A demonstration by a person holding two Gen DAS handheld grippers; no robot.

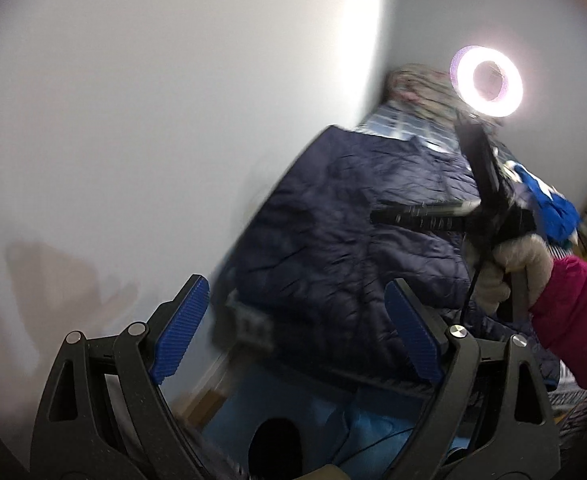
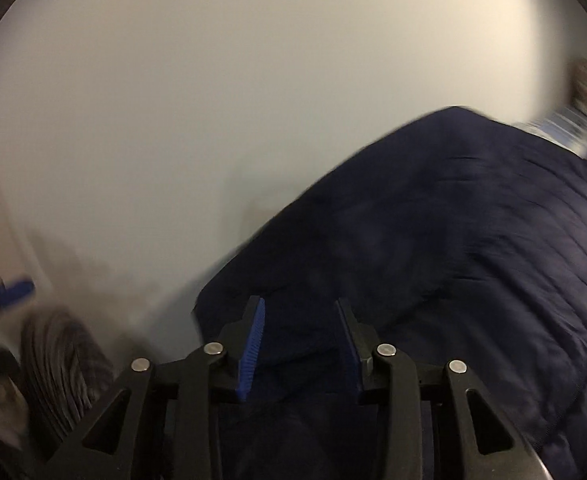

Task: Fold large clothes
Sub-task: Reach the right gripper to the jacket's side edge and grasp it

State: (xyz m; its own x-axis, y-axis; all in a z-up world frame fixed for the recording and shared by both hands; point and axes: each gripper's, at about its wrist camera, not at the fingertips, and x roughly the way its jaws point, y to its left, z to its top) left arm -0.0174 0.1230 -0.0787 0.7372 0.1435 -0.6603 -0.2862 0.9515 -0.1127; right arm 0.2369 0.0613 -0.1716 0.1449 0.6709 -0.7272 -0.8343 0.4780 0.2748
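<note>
A navy quilted puffer jacket (image 1: 353, 240) lies spread on a bed beside a white wall. My left gripper (image 1: 297, 292) hovers in front of the jacket's near left edge, its blue pads (image 1: 181, 328) wide open with nothing between them. My right gripper (image 2: 299, 312) hangs over the jacket (image 2: 453, 240) near its lower edge. Its jaws stand apart, dark fabric shows in the gap, and the pads do not press on it. In the left wrist view a white-gloved hand (image 1: 513, 268) with a magenta sleeve (image 1: 573, 320) holds the right tool's black handle. Both views are motion-blurred.
A lit ring light (image 1: 489, 82) on a black stand rises at the right. Checked blue-white bedding (image 1: 397, 124) and a patterned bundle (image 1: 417, 80) lie beyond the jacket. Light blue fabric (image 1: 333, 412) lies below it. The white wall (image 2: 213, 120) bounds the left side.
</note>
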